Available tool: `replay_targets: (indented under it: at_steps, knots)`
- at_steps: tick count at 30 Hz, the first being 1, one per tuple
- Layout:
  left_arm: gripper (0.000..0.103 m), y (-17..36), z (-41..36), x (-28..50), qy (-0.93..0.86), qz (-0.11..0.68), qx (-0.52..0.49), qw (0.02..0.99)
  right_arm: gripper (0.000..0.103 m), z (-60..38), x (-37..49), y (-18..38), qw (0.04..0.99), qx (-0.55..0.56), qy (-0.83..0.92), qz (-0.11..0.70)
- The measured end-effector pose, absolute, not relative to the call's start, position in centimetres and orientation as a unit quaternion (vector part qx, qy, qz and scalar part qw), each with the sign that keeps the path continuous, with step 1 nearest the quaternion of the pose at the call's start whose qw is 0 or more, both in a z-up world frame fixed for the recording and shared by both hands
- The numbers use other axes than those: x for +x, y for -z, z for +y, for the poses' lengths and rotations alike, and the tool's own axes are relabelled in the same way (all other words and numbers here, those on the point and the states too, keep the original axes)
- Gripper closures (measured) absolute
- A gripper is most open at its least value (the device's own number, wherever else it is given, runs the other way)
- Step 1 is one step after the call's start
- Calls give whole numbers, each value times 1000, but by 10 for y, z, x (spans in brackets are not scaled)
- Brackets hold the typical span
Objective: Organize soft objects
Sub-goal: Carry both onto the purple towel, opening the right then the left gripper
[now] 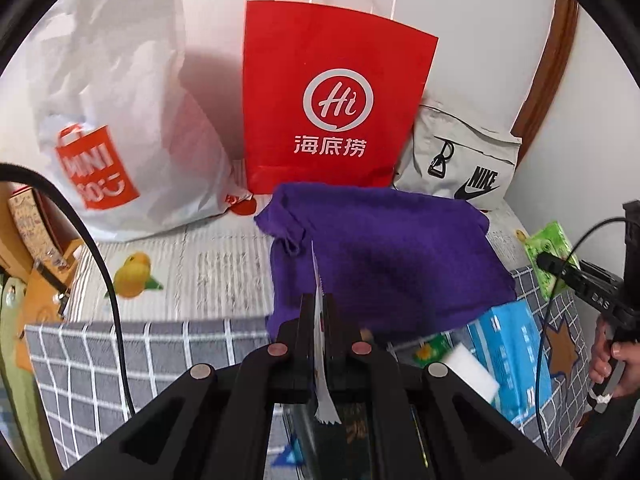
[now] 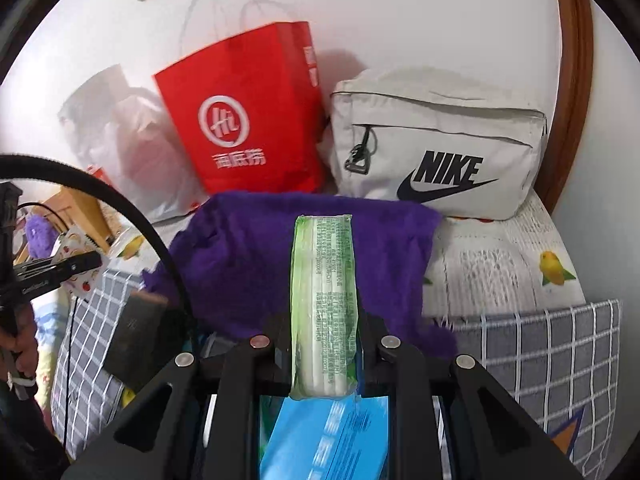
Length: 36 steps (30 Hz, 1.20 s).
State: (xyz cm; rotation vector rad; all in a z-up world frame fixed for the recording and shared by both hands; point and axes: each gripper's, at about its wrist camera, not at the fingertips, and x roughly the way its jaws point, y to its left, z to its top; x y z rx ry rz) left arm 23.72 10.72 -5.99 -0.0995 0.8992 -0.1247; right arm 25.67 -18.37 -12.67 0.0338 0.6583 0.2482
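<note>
Left gripper point(image 1: 319, 312), jaws nearly closed, pinches a thin white sachet point(image 1: 323, 364) with a serrated edge; in the right wrist view that sachet shows a fruit print. Directly ahead of its fingertips lies a purple towel point(image 1: 384, 252) on a striped sheet printed with fruit point(image 1: 192, 264). Beyond the towel stand a red paper bag point(image 1: 332, 100), a white plastic bag point(image 1: 120, 128) to its left and a grey Nike pouch point(image 1: 460, 160) to its right. Just right of the left gripper lie a blue tissue pack point(image 1: 516, 356) and a white sponge block point(image 1: 468, 372) on a grey checked cloth point(image 1: 120, 360).

Right gripper point(image 2: 322, 312), jaws closed on a green tissue pack point(image 2: 322, 300), holds it edge-up above the purple towel; the blue tissue pack lies beneath its body.
</note>
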Motion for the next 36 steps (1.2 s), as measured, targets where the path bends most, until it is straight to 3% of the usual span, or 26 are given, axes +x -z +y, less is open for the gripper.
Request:
replay_targets:
  at_steps: [19, 30, 34, 35, 36]
  knots:
    - [99, 101, 89, 331, 88, 471, -52, 876, 82, -180, 403, 170, 915, 5, -81, 395]
    - [99, 123, 84, 356, 95, 494, -49, 863, 82, -177, 442, 189, 896, 10, -72, 439]
    - [99, 126, 79, 366, 106, 501, -50, 858, 77, -177, 448, 195, 887, 16, -77, 454]
    - [98, 126, 78, 370, 108, 503, -52, 856, 73, -177, 448, 195, 888, 16, -77, 452]
    - [98, 128, 77, 373, 109, 506, -52, 854, 61, -177, 449, 194, 888, 13, -78, 452]
